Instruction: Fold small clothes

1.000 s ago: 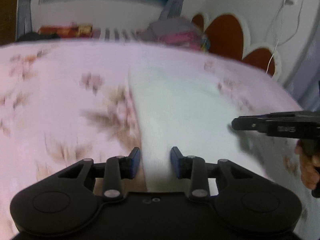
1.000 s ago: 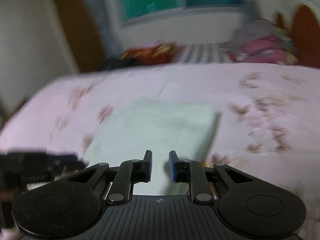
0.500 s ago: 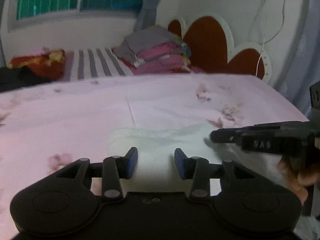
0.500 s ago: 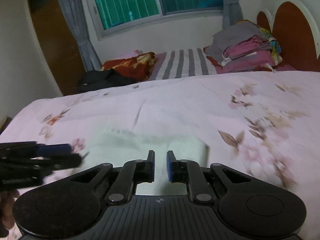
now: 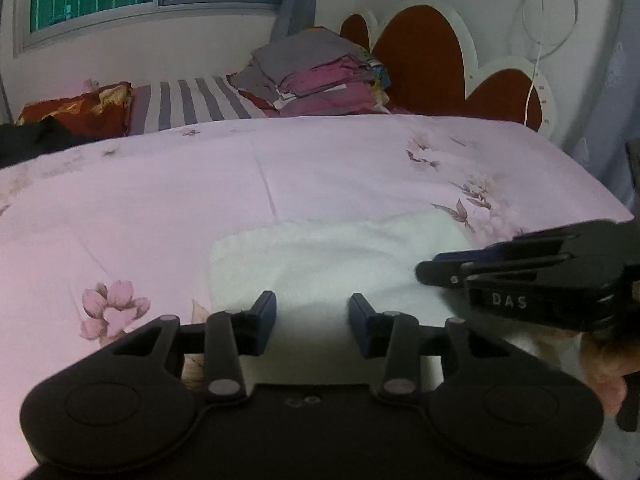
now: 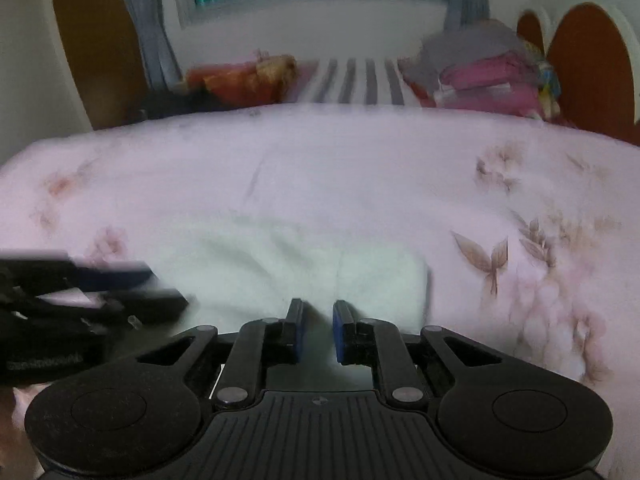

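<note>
A small white cloth point(image 5: 320, 256) lies flat, folded into a rectangle, on the pink floral bed sheet point(image 5: 160, 200). My left gripper point(image 5: 312, 320) hovers over the cloth's near edge, open, with nothing pinched between the blue pads. My right gripper point(image 6: 318, 332) is over the near right part of the cloth point(image 6: 280, 272). Its jaws stand a narrow gap apart and no fabric is pressed between them. In the left wrist view the right gripper point(image 5: 424, 272) comes in from the right, just above the cloth. The left gripper point(image 6: 168, 286) shows blurred in the right wrist view.
A pile of folded clothes point(image 5: 320, 76) and a striped pillow point(image 5: 188, 104) sit at the far end by the brown headboard point(image 5: 420, 56). A hand point(image 5: 600, 368) holds the right gripper. The sheet drops off at the right edge point(image 5: 600, 196).
Both grippers have drawn back over the cloth toward its near edge, so more of the room shows. The right jaws have narrowed slightly. The cloth stays flat on the sheet.
</note>
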`<state>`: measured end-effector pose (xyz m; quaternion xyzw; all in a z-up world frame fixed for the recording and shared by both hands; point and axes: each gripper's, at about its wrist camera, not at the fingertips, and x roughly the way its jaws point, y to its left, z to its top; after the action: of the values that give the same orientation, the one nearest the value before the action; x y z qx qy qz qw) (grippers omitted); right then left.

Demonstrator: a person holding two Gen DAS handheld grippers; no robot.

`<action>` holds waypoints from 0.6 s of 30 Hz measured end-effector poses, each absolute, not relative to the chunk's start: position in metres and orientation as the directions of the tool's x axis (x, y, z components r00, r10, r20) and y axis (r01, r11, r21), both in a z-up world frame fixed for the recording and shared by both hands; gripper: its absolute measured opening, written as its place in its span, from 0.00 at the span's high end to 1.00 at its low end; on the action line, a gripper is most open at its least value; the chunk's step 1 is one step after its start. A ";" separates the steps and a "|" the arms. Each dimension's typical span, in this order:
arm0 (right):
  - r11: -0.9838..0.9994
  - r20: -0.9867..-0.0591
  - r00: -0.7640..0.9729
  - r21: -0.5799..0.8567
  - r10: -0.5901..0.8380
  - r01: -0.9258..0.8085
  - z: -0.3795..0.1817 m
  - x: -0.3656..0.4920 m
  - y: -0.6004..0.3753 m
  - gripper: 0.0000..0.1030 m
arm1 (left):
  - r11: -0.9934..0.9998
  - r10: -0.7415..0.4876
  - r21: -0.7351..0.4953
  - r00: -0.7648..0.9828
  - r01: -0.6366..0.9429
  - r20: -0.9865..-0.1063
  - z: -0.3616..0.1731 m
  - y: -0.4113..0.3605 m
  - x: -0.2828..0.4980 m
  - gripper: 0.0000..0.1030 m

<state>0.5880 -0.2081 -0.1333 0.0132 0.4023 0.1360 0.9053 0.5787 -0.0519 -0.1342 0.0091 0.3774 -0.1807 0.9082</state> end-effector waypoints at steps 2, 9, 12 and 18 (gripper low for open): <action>0.970 -0.735 0.643 0.091 0.217 -0.224 -0.123 0.584 -0.207 0.87 | 0.937 -0.318 -0.117 0.671 0.329 -0.670 -0.121 -0.049 0.569 0.58; 0.918 -0.690 0.631 0.132 0.356 -0.373 -0.112 0.521 -0.205 0.87 | 0.957 -0.288 -0.193 0.610 0.218 -0.738 -0.139 -0.037 0.530 0.49; 0.943 -0.703 0.648 0.100 0.293 -0.317 -0.129 0.514 -0.210 0.88 | 0.962 -0.272 -0.223 0.619 0.157 -0.737 -0.138 -0.031 0.524 0.39; 0.940 -0.673 0.658 0.198 0.337 -0.279 -0.102 0.484 -0.234 0.87 | 0.962 -0.268 -0.236 0.618 0.135 -0.739 -0.133 -0.025 0.482 0.38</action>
<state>0.4836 -0.2340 -0.1015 0.0386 0.3772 0.1692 0.9097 0.4817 -0.0246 -0.1329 -0.0788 0.4223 -0.1123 0.8960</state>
